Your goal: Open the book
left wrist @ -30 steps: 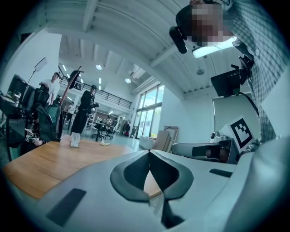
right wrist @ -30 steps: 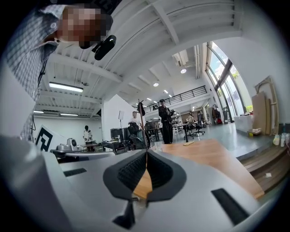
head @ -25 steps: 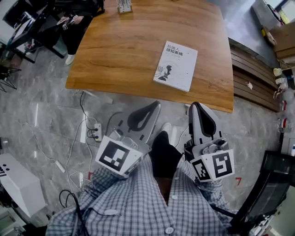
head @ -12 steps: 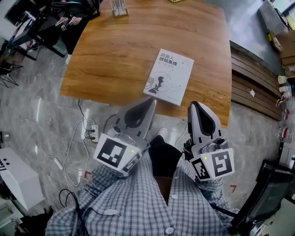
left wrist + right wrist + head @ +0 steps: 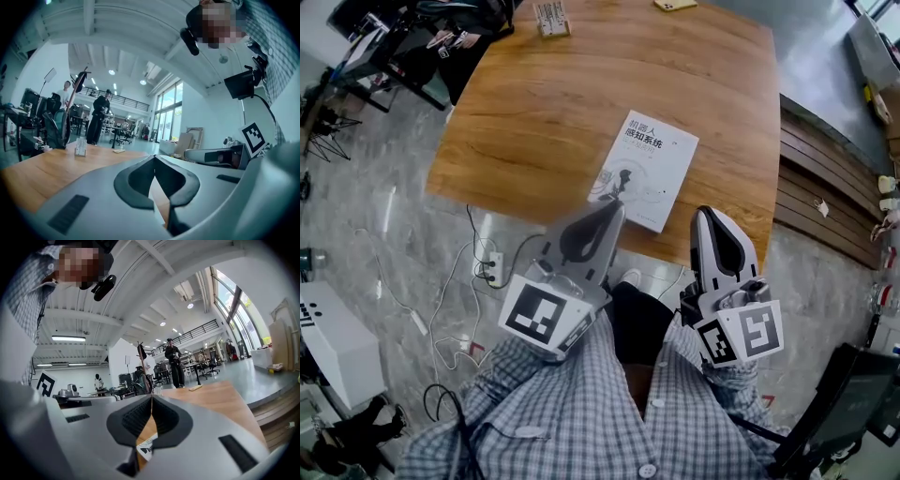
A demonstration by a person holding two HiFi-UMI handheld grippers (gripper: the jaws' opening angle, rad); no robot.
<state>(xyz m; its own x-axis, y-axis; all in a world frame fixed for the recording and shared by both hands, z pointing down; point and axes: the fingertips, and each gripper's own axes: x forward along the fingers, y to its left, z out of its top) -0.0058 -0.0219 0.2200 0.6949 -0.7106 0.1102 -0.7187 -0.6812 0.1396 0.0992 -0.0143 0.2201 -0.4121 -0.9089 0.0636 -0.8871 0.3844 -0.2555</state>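
Near the front edge of the wooden surface (image 5: 534,112) lies the closed white book (image 5: 645,169), bare wood around it; left tool (image 5: 612,211) and right tool (image 5: 710,216) hang there, jaws together, empty.

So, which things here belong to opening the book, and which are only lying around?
For the job:
- book, closed on the table
- left gripper, shut, empty
- right gripper, shut, empty

Lying about:
- small stand
- power strip on the floor
- white box

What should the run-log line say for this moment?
stage: pre-contact | left gripper: shut, empty | right gripper: shut, empty | book: closed, flat on table
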